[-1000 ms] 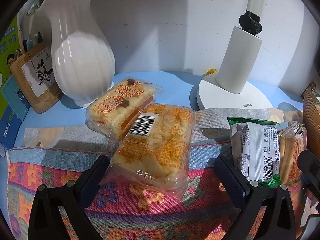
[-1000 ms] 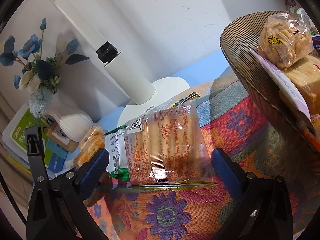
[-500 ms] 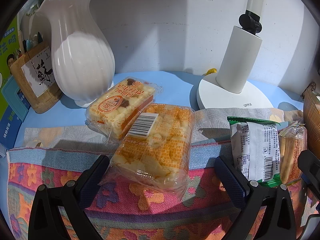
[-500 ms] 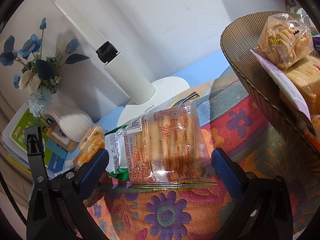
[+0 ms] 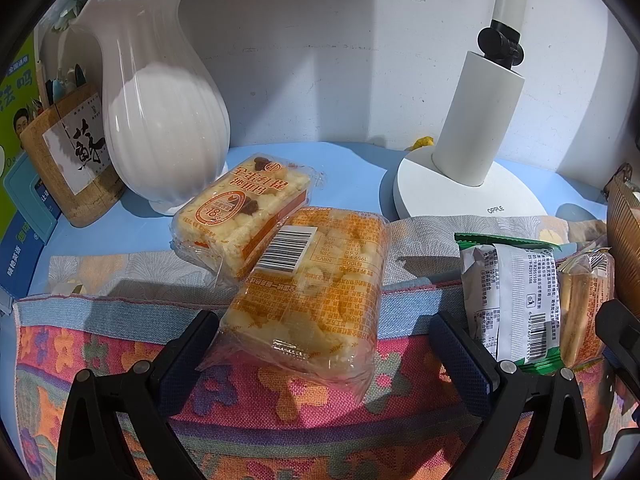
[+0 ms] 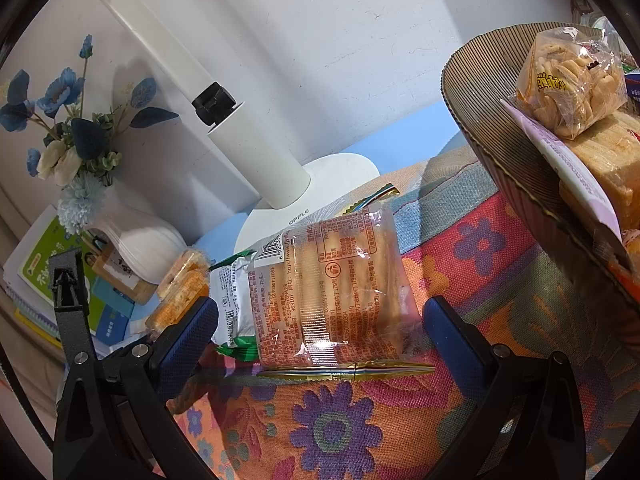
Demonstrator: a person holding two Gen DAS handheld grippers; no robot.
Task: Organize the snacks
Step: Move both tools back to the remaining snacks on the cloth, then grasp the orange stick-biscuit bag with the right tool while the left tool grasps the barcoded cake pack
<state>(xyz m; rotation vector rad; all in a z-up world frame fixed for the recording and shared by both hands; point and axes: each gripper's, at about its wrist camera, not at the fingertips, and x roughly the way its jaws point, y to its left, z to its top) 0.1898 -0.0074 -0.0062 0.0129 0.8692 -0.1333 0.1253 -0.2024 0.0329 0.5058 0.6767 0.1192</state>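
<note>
The left gripper hangs with its jaws spread wide around the near end of an orange rice-crisp pack, which lies on the floral cloth atop a second crisp pack. The right gripper also gapes wide around a clear biscuit packet, beside a green-edged packet and near the snack basket.

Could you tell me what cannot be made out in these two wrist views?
- Basket: right wrist view, its right side and deeper contents run off the frame; only a sliver shows in the left wrist view.
- Green-edged packet: right wrist view, largely covered by the clear biscuit pack.
- Lamp: head cut off by the top edge in both views.
- Small print on the orange cake pack: too small to read.
</note>
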